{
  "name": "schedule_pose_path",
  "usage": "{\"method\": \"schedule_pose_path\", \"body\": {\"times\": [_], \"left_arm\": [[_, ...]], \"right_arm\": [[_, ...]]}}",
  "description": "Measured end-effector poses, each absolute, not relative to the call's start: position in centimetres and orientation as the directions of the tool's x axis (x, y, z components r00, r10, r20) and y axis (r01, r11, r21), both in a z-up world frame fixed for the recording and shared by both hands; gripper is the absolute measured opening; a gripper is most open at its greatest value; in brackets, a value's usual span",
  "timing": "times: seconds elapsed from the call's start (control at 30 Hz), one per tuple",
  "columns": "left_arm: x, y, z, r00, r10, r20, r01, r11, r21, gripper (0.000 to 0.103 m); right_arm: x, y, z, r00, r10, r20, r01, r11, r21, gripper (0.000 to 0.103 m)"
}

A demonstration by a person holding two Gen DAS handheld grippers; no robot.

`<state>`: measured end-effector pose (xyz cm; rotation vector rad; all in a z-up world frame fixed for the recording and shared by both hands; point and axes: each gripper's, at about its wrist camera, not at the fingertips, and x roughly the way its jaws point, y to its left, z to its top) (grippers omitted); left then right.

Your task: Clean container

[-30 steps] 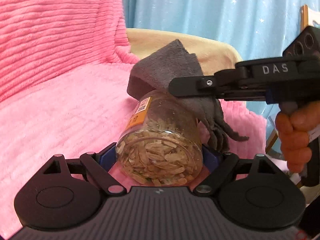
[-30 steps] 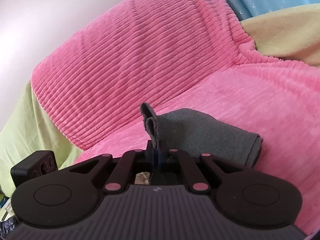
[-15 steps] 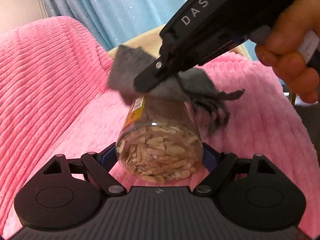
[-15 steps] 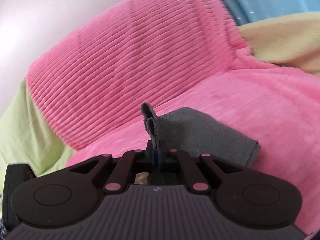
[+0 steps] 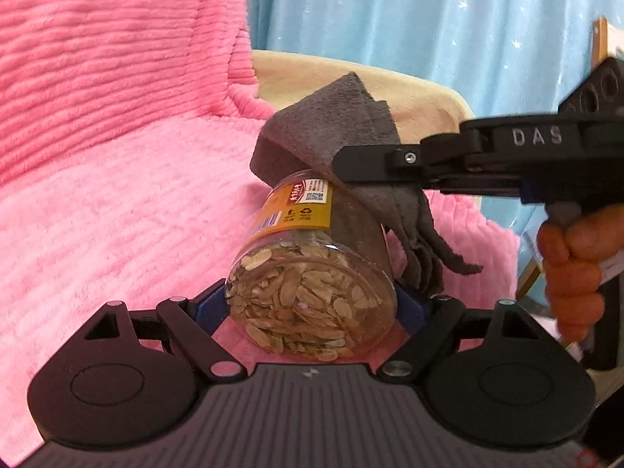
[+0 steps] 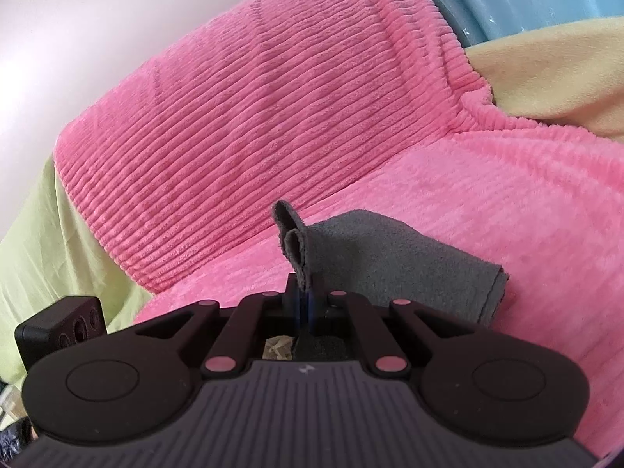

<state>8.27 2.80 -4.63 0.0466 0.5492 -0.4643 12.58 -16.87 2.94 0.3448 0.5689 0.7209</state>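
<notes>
A clear plastic jar (image 5: 312, 292) with a yellow label, filled with pale flakes, lies bottom-first toward the left wrist camera. My left gripper (image 5: 312, 308) is shut on its base. A grey cloth (image 5: 335, 132) drapes over the jar's far end and hangs down its right side. The right gripper (image 5: 343, 163) reaches in from the right, held by a hand (image 5: 577, 273), shut on that cloth. In the right wrist view my right gripper (image 6: 302, 292) pinches a folded edge of the grey cloth (image 6: 390, 257); a bit of the jar (image 6: 279, 349) shows under the fingers.
A pink ribbed blanket (image 5: 117, 156) covers the sofa seat and back behind the jar. A beige cushion (image 5: 409, 93) and a blue starred curtain (image 5: 429, 19) lie beyond. A light green cover (image 6: 46, 241) shows at the left in the right wrist view.
Half a second ago the right gripper was tilted up and over the jar; now it lies level from the right again, as one second ago. The cloth moved along the jar with it.
</notes>
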Motion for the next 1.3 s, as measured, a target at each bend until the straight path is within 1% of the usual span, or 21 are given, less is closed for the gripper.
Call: {"method": "schedule_pose_path", "body": {"times": [0.07,0.13,0.2,0.27,0.4,0.47,0.53,0.67,0.77,0.83,0.93,1.03,1.13,1.2,1.3], "left_arm": [[7.9,2.0,-4.6,0.784,-0.351,-0.512,0.435,0.899,0.051,0.086],[8.0,1.2,-4.8,0.81,-0.293,-0.508,0.429,0.886,0.173,0.086],[7.7,0.5,-5.0,0.829,-0.258,-0.496,0.427,0.865,0.263,0.086],[7.2,-0.3,-5.2,0.84,-0.242,-0.486,0.428,0.845,0.319,0.086],[6.9,-1.4,-5.4,0.849,-0.224,-0.478,0.432,0.816,0.384,0.085],[6.9,-1.3,-5.4,0.844,-0.227,-0.486,0.432,0.824,0.366,0.085],[7.0,-0.7,-5.2,0.83,-0.25,-0.499,0.435,0.849,0.3,0.085],[8.0,1.6,-4.5,0.79,-0.332,-0.516,0.417,0.907,0.056,0.086],[8.9,3.2,-4.5,0.77,-0.373,-0.518,0.384,0.919,-0.091,0.086],[9.0,3.8,-4.5,0.764,-0.39,-0.515,0.37,0.917,-0.146,0.086],[9.1,3.9,-4.4,0.766,-0.392,-0.51,0.371,0.917,-0.148,0.085],[9.2,3.6,-4.2,0.775,-0.368,-0.513,0.392,0.918,-0.067,0.085],[8.9,1.6,-4.2,0.805,-0.302,-0.511,0.429,0.891,0.148,0.085],[7.8,0.1,-4.5,0.827,-0.265,-0.496,0.451,0.84,0.303,0.085],[6.8,-1.3,-5.1,0.849,-0.242,-0.471,0.462,0.771,0.438,0.085]], "right_arm": [[12.2,-16.2,2.9,0.522,0.772,-0.363,-0.577,0.633,0.517,0.003],[11.5,-15.2,2.9,0.468,0.802,-0.371,-0.62,0.597,0.508,0.003],[11.1,-14.5,3.1,0.442,0.81,-0.385,-0.655,0.585,0.479,0.002],[11.5,-14.9,3.1,0.466,0.798,-0.381,-0.646,0.602,0.469,0.001],[12.6,-16.3,3.0,0.61,0.698,-0.375,-0.539,0.713,0.449,0.001],[12.8,-16.6,2.7,0.607,0.705,-0.367,-0.527,0.703,0.478,0.001],[12.5,-16.5,2.7,0.607,0.705,-0.367,-0.536,0.704,0.466,0.001],[12.6,-16.4,2.5,0.597,0.712,-0.368,-0.54,0.697,0.472,0.001],[12.7,-16.3,2.2,0.59,0.716,-0.374,-0.541,0.694,0.475,0.001],[12.5,-16.3,2.3,0.588,0.715,-0.379,-0.543,0.696,0.47,0.001],[12.4,-16.2,2.3,0.59,0.711,-0.383,-0.539,0.7,0.469,0.001],[12.2,-16.0,2.5,0.579,0.716,-0.389,-0.547,0.695,0.466,0.003],[11.6,-15.5,2.8,0.511,0.77,-0.383,-0.601,0.638,0.481,0.003],[10.9,-14.7,3.0,0.47,0.794,-0.385,-0.638,0.607,0.474,0.003],[10.8,-14.1,3.1,0.459,0.798,-0.39,-0.663,0.6,0.448,0.001]]}}
